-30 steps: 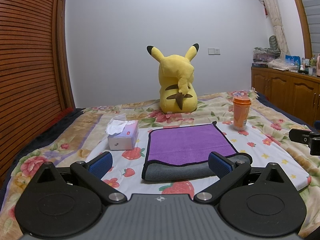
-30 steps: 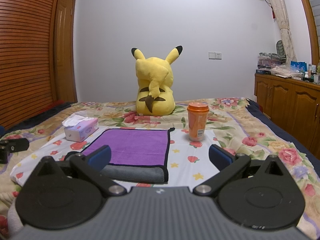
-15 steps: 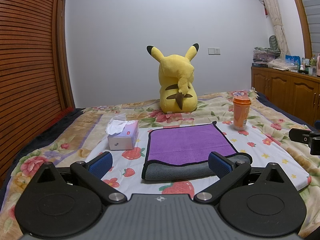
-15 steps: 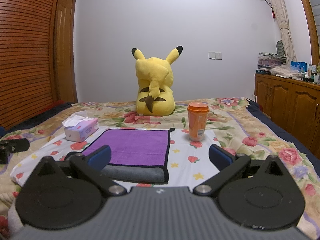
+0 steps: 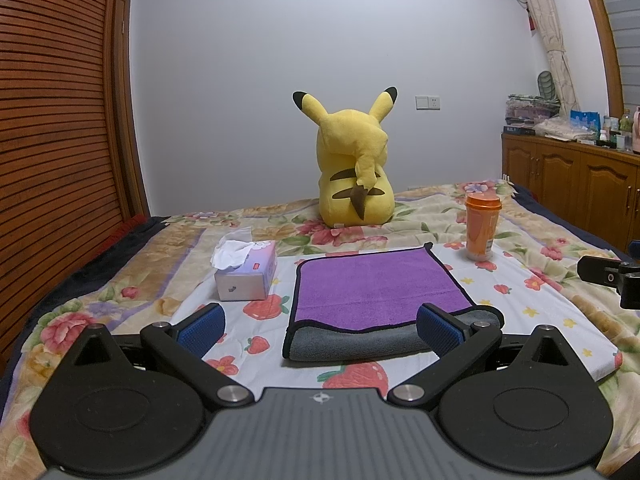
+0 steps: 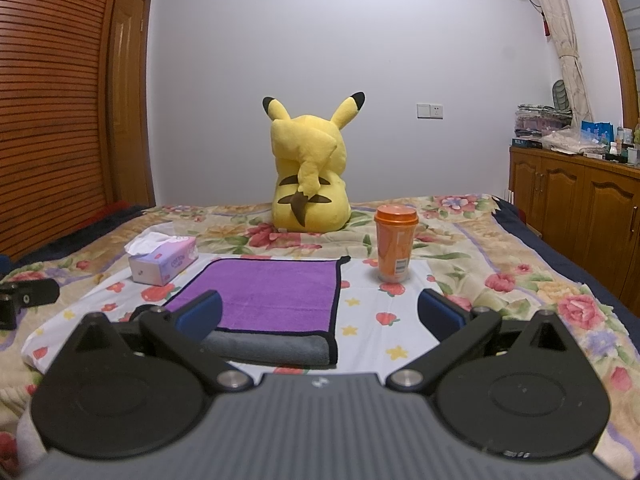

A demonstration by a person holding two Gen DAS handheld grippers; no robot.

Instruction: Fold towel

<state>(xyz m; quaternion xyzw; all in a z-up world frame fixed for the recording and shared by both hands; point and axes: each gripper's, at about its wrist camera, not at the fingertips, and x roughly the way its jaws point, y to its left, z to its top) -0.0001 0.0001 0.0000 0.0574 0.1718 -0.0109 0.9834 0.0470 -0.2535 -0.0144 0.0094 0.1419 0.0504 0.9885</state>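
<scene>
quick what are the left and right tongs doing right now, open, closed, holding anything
Left tongs: open, holding nothing, the towel lies past them on the bed.
Right tongs: open, holding nothing.

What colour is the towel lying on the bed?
The towel is purple on top, grey underneath, with black edging; the left wrist view shows it best.

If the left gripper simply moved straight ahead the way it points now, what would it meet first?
Probably the folded purple towel: its grey near edge lies just ahead of the open left gripper. Depth is uncertain, so it may pass just above.
</scene>
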